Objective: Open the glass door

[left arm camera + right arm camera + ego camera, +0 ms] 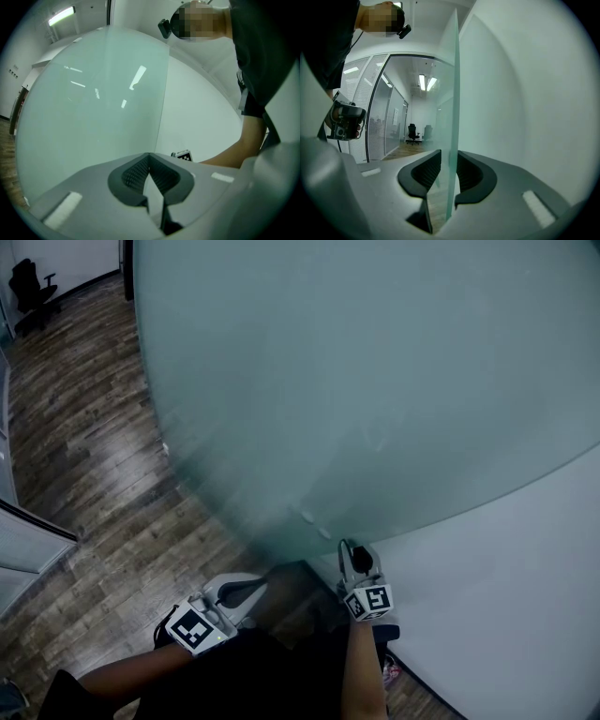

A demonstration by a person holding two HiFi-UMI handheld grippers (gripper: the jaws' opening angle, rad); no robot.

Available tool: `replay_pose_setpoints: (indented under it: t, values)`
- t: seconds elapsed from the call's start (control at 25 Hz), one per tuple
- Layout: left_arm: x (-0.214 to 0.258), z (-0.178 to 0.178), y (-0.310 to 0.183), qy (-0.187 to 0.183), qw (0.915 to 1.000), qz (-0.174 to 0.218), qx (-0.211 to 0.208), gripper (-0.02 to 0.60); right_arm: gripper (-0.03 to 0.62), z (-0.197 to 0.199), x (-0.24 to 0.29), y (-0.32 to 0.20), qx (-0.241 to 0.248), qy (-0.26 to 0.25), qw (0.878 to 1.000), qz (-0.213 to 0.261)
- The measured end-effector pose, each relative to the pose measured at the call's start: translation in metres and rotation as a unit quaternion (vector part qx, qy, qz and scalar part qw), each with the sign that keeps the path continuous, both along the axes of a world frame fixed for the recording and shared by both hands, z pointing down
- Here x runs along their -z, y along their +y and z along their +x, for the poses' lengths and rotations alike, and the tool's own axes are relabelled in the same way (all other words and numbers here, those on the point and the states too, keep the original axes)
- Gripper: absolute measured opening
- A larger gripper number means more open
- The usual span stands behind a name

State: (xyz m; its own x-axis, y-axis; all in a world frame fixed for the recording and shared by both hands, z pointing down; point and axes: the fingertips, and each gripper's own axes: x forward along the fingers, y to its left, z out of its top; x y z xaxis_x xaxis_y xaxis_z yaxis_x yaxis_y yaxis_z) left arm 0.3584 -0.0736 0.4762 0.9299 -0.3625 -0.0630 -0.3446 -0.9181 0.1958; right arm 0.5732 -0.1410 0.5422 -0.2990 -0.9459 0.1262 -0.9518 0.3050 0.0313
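Observation:
The frosted glass door (375, 381) stands ajar and fills most of the head view. Its free edge (454, 93) runs upright through the right gripper view. My right gripper (349, 551) straddles that edge, one pad on each face of the pane, and a thin gap shows at the left pad (429, 171). The jaws of the right gripper (449, 159) are open. My left gripper (251, 587) is held lower left of it, shut and empty. In its own view the left gripper (149, 158) points at the pane's broad face (93, 108) without touching it.
A white wall (525, 596) runs close along the right of the door edge. Wooden floor (84, 446) spreads to the left, with a black office chair (33, 292) far off. A glass partition with blinds (356, 93) lines the left side. The person's dark clothing fills the bottom of the head view.

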Motion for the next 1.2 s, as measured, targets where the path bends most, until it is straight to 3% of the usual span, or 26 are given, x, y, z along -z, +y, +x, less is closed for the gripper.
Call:
replay_pose_setpoints:
  t: [1.2]
  values:
    - [0.001,0.03,-0.033,-0.014,0.9989,0.017,-0.042,0.0,0.117,0.033,-0.003,-0.039,-0.019,-0.005,1.0,0.007]
